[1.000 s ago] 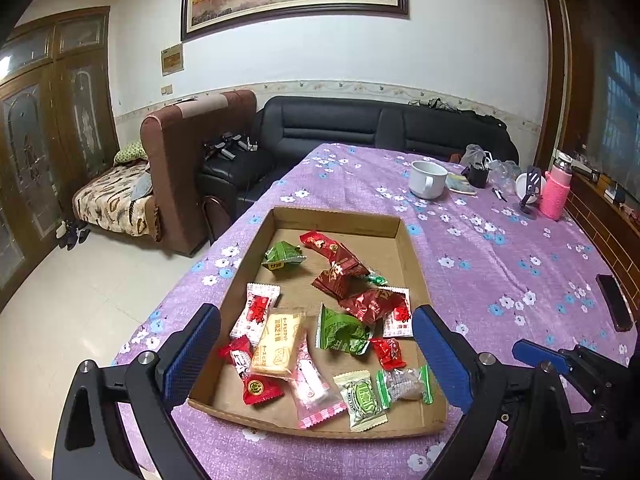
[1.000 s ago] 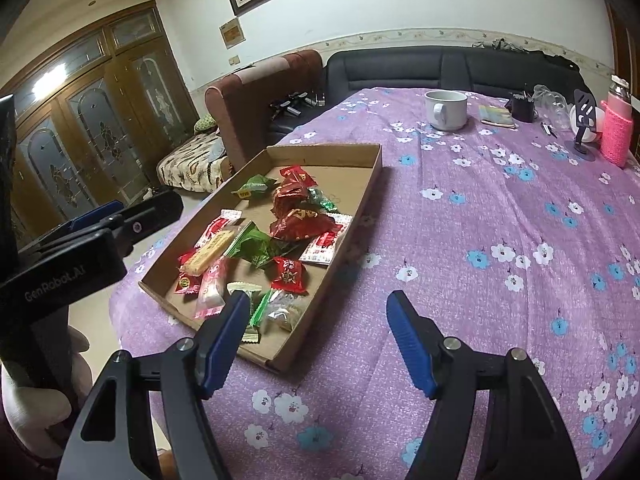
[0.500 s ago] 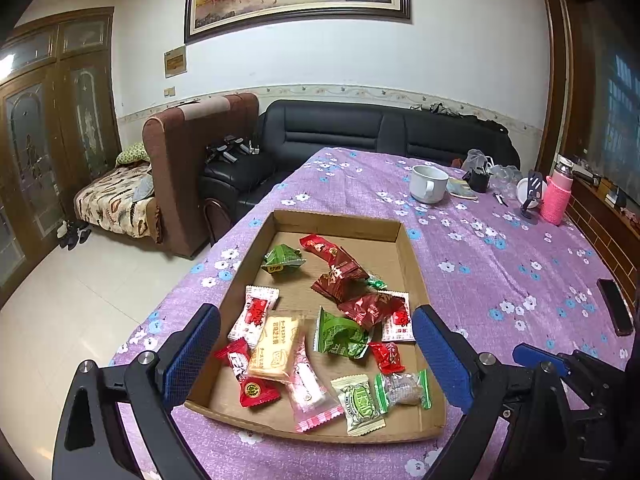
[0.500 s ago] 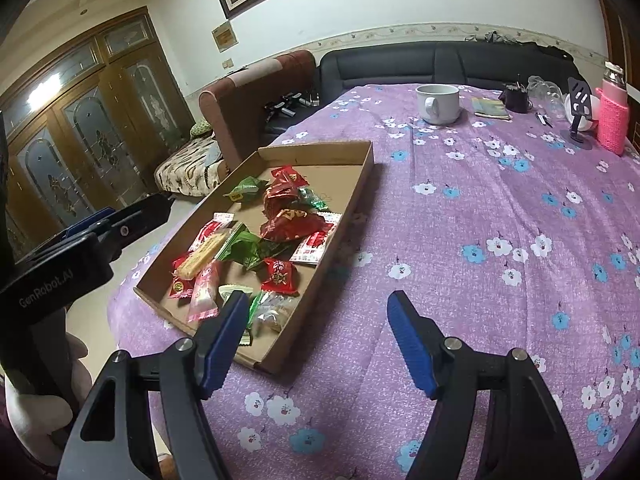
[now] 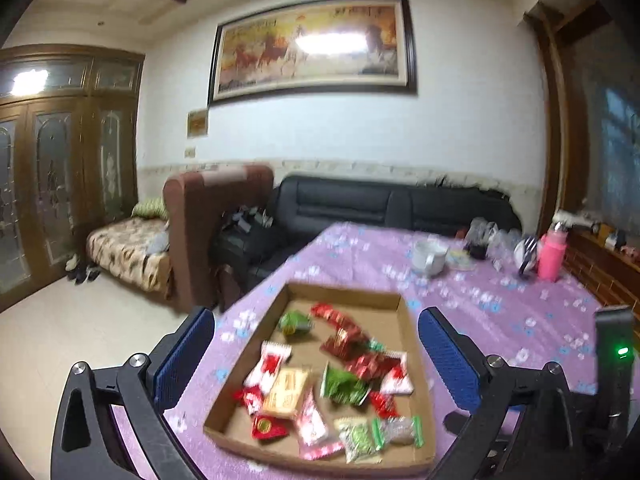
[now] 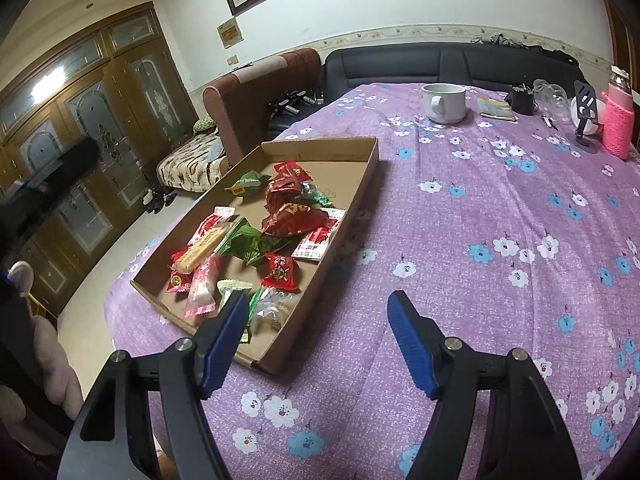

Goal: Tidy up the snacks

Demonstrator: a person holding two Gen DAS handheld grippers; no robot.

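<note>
A shallow cardboard tray point(image 5: 344, 294) point(image 6: 362, 188) lies on the purple flowered tablecloth point(image 6: 500, 216) and holds several wrapped snacks: red packs point(image 6: 290, 218), green packs point(image 6: 244, 242), a yellow wafer bar point(image 6: 198, 250), a pink pack point(image 6: 202, 288). My left gripper point(image 5: 316, 354) is open and empty, held above the tray's near end. My right gripper point(image 6: 316, 336) is open and empty, over the tray's near right corner.
A white mug point(image 6: 444, 102), a pink bottle point(image 6: 618, 120), a small stand point(image 6: 586, 108) and other small items stand at the table's far end. A black sofa point(image 5: 384, 204) and a brown armchair point(image 5: 204, 232) lie beyond the table. The floor drops off left.
The left wrist view has tilted upward and is blurred; the tray sits lower in its frame. The right gripper has shifted slightly; the snacks have not moved.
</note>
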